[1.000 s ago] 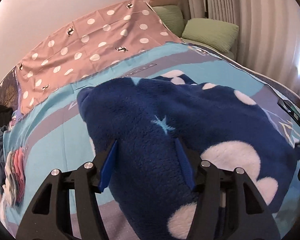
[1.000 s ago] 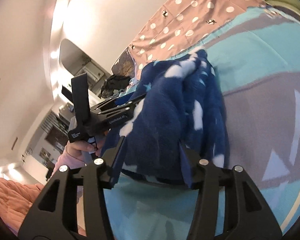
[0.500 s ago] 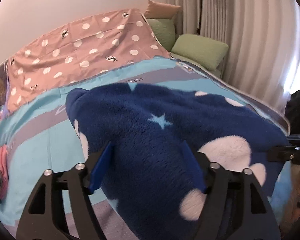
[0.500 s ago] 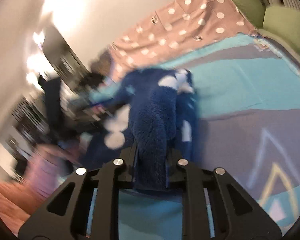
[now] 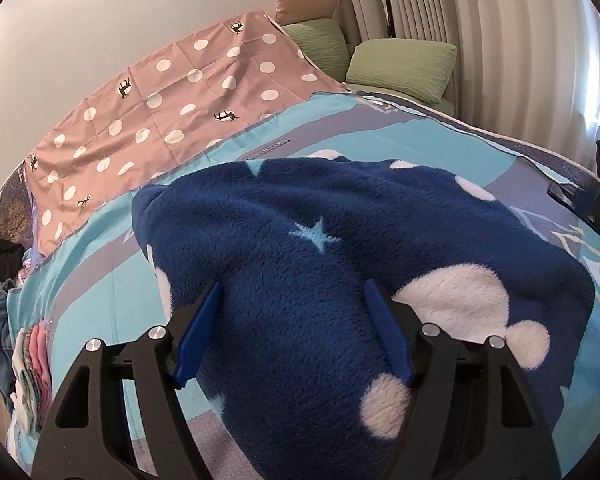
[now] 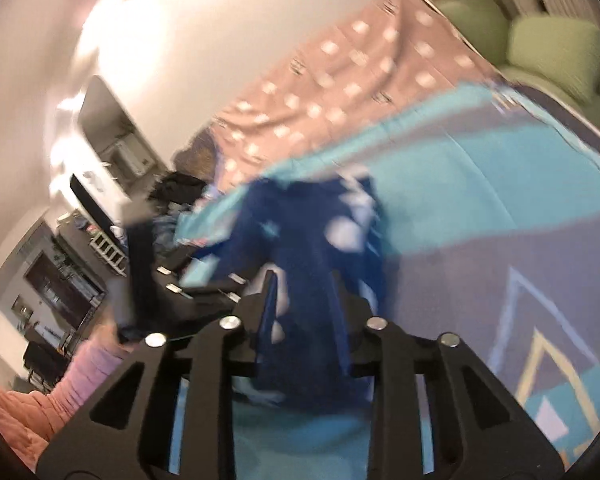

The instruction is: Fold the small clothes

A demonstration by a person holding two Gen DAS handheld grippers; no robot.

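Note:
A dark blue fleece garment (image 5: 340, 220) with white spots and pale stars lies bunched on the teal bedspread (image 5: 100, 280). My left gripper (image 5: 292, 320) points down at its near end. The fleece bulges up between the blue pads, and the jaws are closing slightly from a wide gap. In the blurred right wrist view, my right gripper (image 6: 306, 300) is shut on a fold of the same garment (image 6: 300, 220), which hangs from the jaws above the bed. The left gripper's black body (image 6: 140, 280) shows beyond it on the left.
A pink polka-dot cloth (image 5: 180, 96) covers the far part of the bed. Green pillows (image 5: 400, 68) sit at the head by the curtain. A pile of small clothes (image 5: 28, 352) lies at the left edge. A pink sleeve (image 6: 88, 368) is at lower left.
My right gripper's jaws closed on the fleece and lifted it. My left gripper's jaws spread wider around the fleece and shifted slightly.

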